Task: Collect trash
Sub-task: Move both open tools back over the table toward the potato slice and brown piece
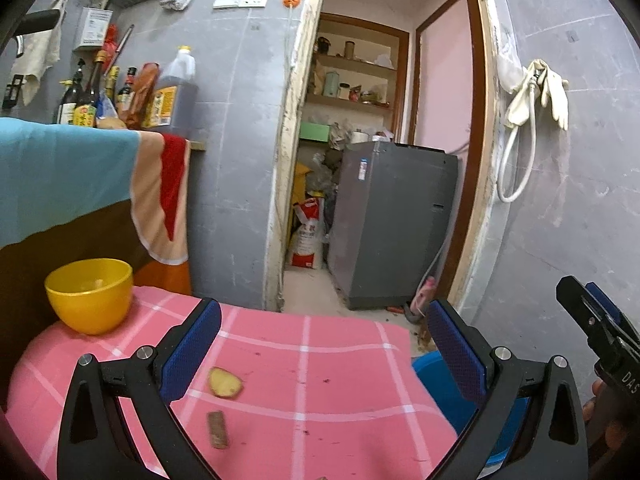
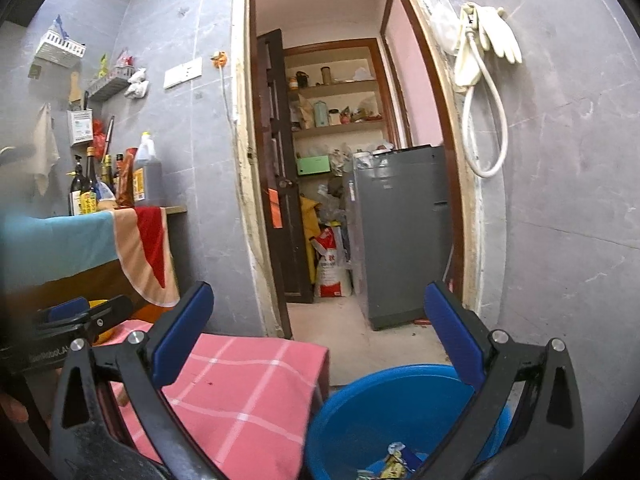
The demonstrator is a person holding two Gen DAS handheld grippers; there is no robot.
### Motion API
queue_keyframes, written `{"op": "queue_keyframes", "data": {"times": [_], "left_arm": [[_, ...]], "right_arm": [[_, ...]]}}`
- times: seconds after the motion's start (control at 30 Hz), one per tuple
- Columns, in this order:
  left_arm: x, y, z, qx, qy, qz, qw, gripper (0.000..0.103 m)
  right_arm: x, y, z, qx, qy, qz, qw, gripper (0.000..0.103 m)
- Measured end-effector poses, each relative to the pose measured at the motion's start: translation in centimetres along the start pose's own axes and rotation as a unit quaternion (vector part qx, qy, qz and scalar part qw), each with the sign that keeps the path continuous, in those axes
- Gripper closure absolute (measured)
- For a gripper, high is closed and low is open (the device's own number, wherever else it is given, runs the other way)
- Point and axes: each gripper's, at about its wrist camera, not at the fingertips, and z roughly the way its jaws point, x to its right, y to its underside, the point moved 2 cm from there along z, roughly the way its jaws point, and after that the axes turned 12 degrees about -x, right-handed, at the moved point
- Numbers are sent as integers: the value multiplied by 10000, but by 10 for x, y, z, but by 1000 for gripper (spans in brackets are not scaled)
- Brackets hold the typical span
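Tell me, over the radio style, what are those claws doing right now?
Left claw open, empty. Right claw open, empty, above blue bin. Two scraps left on pink cloth. Nothing blocking.

two scraps [image 1: 225, 382], one bowl [image 1: 90, 294], one bucket [image 2: 384, 404]

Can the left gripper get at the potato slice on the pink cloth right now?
Probably yes: the left gripper is open and empty, and the potato slice lies bare on the pink cloth just ahead, nothing between them.
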Motion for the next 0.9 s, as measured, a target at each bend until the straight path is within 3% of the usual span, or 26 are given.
{"op": "queue_keyframes", "data": {"times": [0.53,0.9], "left_arm": [[-65,3,-16,70,-543,-150,9984,2],[-114,26,-6,-417,-729,-378,9957,2]], "right_arm": [[-62,1,26,-212,-501,-365,9978,0],[-97,16,57,-836,-556,-781,9919,0]]}}
